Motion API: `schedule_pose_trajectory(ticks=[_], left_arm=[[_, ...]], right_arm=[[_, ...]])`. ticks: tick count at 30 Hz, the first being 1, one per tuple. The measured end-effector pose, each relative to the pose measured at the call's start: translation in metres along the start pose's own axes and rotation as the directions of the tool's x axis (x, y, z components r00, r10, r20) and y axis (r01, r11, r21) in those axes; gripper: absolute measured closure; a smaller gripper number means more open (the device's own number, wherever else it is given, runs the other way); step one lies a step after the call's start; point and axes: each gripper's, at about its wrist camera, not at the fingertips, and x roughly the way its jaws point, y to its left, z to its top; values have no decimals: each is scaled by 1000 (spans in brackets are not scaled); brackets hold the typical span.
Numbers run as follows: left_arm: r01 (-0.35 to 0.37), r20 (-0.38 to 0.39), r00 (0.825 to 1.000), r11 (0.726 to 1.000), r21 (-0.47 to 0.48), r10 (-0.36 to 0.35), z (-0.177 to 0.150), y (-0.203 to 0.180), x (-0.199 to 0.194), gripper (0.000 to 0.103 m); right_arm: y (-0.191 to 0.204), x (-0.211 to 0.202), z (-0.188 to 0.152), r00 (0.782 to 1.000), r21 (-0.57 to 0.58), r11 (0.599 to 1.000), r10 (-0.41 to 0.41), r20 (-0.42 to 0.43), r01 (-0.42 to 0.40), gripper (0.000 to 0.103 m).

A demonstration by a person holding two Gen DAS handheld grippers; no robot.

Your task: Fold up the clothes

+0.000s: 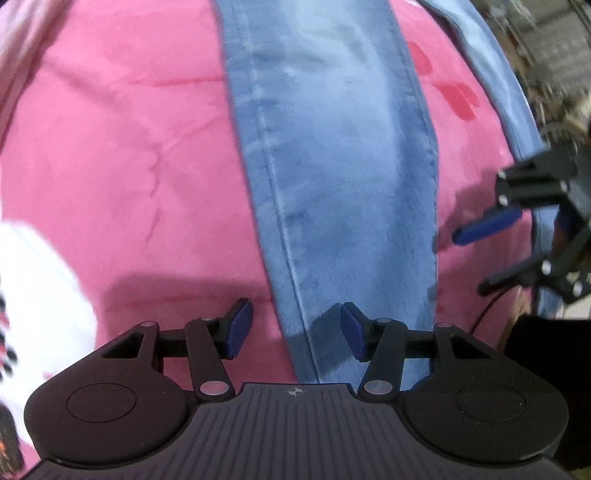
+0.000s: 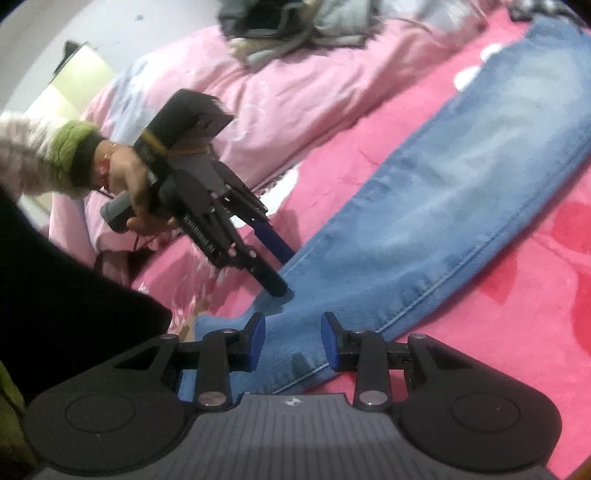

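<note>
A pair of light blue jeans lies stretched out on a bright pink bedspread. In the left wrist view one leg runs from the top of the picture down under my left gripper, which points steeply down. It is open, and the leg's left seam lies below the gap. My right gripper hovers open at the right edge. In the right wrist view the jeans run diagonally. Their hem end lies under my open right gripper. A hand with a green cuff holds the left gripper at the hem's left edge.
A rumpled pale pink quilt lies along the far side of the bed, with a heap of grey and dark clothes on it. A white printed patch shows at the left. The person's dark clothing fills the near left.
</note>
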Motion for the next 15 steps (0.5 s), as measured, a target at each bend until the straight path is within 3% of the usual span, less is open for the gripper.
schedule_pose_trajectory(ticks=[3,5,8,11,13,15], left_arm=[[-41,34,998,996,-81,44,-14,4,-5,50],[-120,49,991,984,-134,128,-25,2,-8,50],[-241,33,966,941,-239,256,-44,1,-9,50],[-314,12,940,882,-351,340,-63,1,-12,50],[-379,-19,914,837,-394,405,-72,-3,-13,50],[-438,-60,887,794,-422,457,-83,-7,-17,50]], right_arm=[[2,7,-2,999,-50,998,-40,16,40,67],[1,12,-2,997,-81,994,-74,29,76,67],[-10,15,-4,996,-56,997,-55,70,59,67],[-38,17,-10,989,83,994,62,133,-73,67],[-63,19,-16,967,219,953,171,189,-211,67],[-78,22,-19,940,285,907,250,232,-311,67]])
